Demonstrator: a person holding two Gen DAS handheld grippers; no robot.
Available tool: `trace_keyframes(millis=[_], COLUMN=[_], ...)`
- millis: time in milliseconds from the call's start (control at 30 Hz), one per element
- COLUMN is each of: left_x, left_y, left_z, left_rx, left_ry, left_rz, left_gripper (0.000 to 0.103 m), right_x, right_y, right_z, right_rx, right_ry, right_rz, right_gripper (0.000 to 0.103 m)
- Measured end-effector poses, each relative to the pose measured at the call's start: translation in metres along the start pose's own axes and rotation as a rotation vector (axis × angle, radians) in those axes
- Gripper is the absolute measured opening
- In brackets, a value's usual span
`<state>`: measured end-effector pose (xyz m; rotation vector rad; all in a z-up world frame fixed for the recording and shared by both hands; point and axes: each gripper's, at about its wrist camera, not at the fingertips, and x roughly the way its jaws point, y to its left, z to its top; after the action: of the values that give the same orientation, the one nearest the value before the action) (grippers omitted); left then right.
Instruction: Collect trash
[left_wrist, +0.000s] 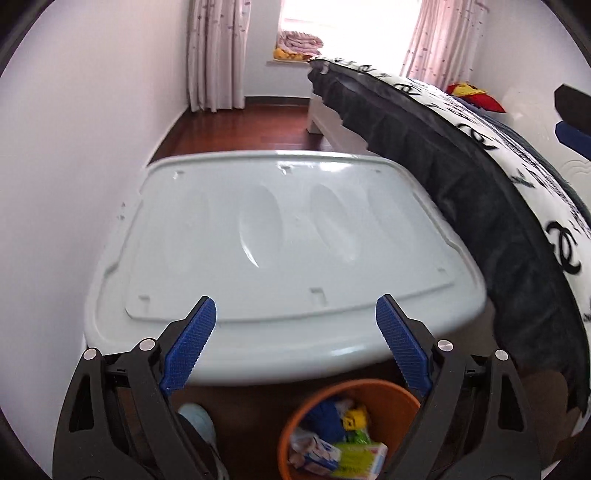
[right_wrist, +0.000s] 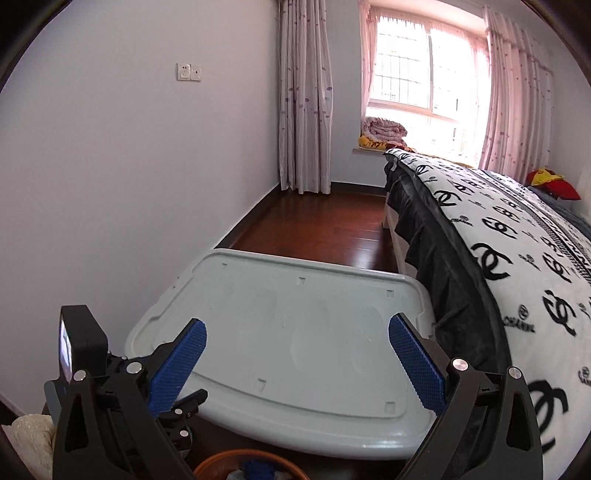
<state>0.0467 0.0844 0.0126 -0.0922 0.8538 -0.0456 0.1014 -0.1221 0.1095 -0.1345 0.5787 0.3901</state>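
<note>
An orange bin (left_wrist: 295, 417) stands on the floor at the bottom of the left wrist view, holding trash: a blue crumpled piece (left_wrist: 327, 415), a yellow piece (left_wrist: 356, 417) and two small printed packs (left_wrist: 345, 456). My left gripper (left_wrist: 295, 306) hangs above it, jaws wide apart with nothing between them. In the right wrist view only the bin's rim (right_wrist: 221, 459) shows at the bottom edge. My right gripper (right_wrist: 297, 326) is open and empty too, over the pale lid. The left tool's body (right_wrist: 83, 350) shows at the lower left there.
A pale grey plastic storage box lid (left_wrist: 288, 236) (right_wrist: 295, 350) fills the middle, against the white wall (left_wrist: 66, 184). A bed with a black-and-white blanket (right_wrist: 517, 266) (left_wrist: 498, 177) runs along the right. Beyond lie dark wood floor (right_wrist: 325, 225), curtains and a window (right_wrist: 424, 74).
</note>
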Motion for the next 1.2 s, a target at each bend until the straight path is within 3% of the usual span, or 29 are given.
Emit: trace_keyframes(millis=[200, 333, 500, 533, 600, 633, 733, 867, 1000, 1200], left_x=[0.028, 0.053, 0.099, 0.106, 0.117, 0.125, 0.137, 0.150, 0.161, 0.179], left_y=[0.021, 0.037, 0.063, 0.072, 0.088, 0.097, 0.116, 0.144, 0.164, 0.191], left_z=[0.029, 0.060, 0.090, 0.091, 0.087, 0.089, 0.096, 0.100, 0.106, 0.107], left_rx=[-0.036, -0.016, -0.028, -0.045, -0.078, -0.078, -0.063, -0.165, -0.215, -0.285], left_ry=[-0.004, -0.049, -0.042, -0.045, -0.034, -0.026, -0.046, -0.014, 0.002, 0.034], left_rz=[0.019, 0.078, 0.121, 0.154, 0.181, 0.248, 0.360, 0.361, 0.381, 0.344], left_gripper=[0.087, 0.090, 0.091, 0.091, 0.091, 0.091, 0.091, 0.091, 0.091, 0.091], right_x=[0.045, 0.086, 0.132, 0.133, 0.127, 0.125, 0.124, 0.124, 0.110, 0.106], right_y=[-0.001, -0.008, -0.048, -0.065, -0.113, -0.134, -0.247, -0.372, -0.460, -0.515], right_z=[0.014, 0.020, 0.019, 0.022, 0.039, 0.046, 0.068, 0.068, 0.054, 0.027], right_rx=[-0.001, 0.004, 0.040, 0.044, 0.017, 0.008, 0.055, 0.144, 0.251, 0.329], right_ry=[0.019, 0.034, 0.034, 0.025, -0.008, -0.016, 0.023, 0.128, 0.150, 0.175], right_rz=[-0.001, -0.013, 0.010, -0.009, -0.130, -0.184, -0.414, -0.599, -0.670, -0.600], right_gripper=[0.098, 0.098, 0.098, 0.098, 0.098, 0.098, 0.098, 0.098, 0.098, 0.098])
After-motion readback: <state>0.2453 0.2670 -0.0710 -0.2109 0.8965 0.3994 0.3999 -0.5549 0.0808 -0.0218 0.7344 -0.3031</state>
